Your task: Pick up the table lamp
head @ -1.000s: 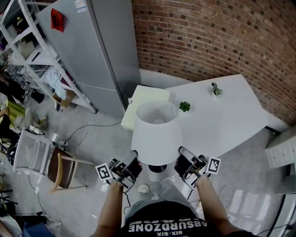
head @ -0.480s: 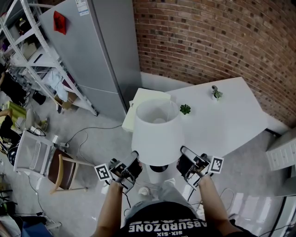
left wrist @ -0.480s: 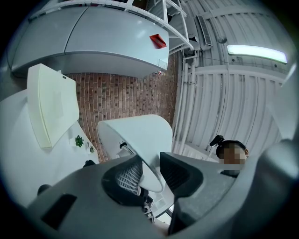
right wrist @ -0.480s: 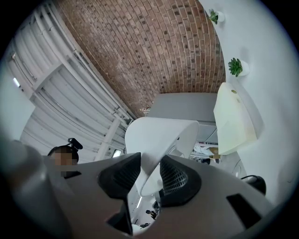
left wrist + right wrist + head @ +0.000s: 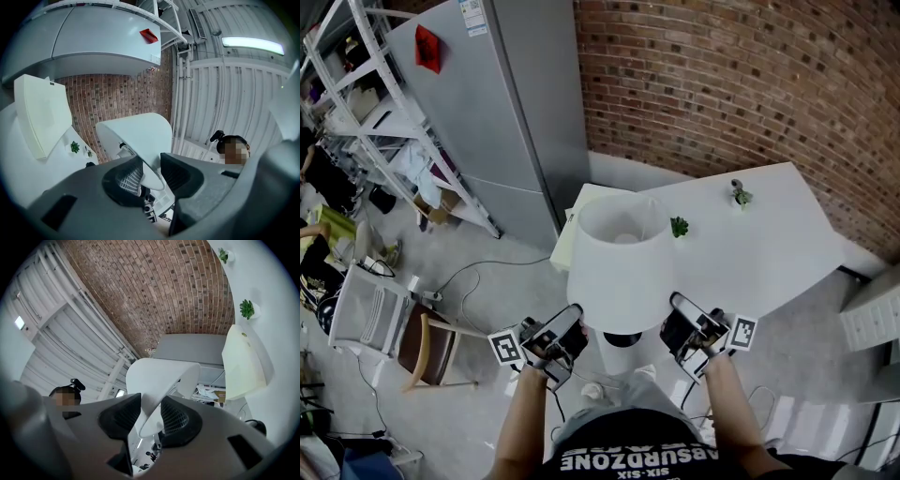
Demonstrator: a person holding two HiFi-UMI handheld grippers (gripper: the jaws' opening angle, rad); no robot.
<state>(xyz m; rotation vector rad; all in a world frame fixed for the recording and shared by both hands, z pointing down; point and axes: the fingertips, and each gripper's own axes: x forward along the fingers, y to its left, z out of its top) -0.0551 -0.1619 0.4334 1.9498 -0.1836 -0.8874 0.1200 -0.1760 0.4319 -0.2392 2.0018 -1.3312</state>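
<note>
Seen from the head camera, steeply from above, a person holds a white table lamp (image 5: 617,272) straight out in front of the body, one tool on each side. The left hand-held gripper (image 5: 570,323) and the right hand-held gripper (image 5: 677,314) meet the bottom edge of the wide white shade (image 5: 619,253) at opposite points. A dark part of the lamp's stem (image 5: 622,339) shows just under the shade. From this angle it is hard to tell whether the foot is clear of the grey floor (image 5: 487,281).

Behind the lamp stands a white bench (image 5: 769,244) with two small potted plants (image 5: 679,227), well apart from each other. A pale cream block (image 5: 581,208) sits at the bench's near corner, partly hidden by the shade. A brick wall (image 5: 722,84) runs behind, a tall grey refrigerator (image 5: 502,103) stands to the left, and a chair (image 5: 375,314) is on the floor at far left.

The left gripper view gives what the head view cannot. Its gripper (image 5: 150,171) has the thin rim of the table lamp (image 5: 136,136) pinched between the two dark ribbed pads, one inside the shade and one outside. This view looks upward, past the shade to a lit ceiling light (image 5: 253,44).

The right gripper view shows the same grip from the other side. Its gripper (image 5: 151,416) is closed on the rim of the table lamp (image 5: 159,376), a pad on each face. The plants and the cream block lie along its right edge.
</note>
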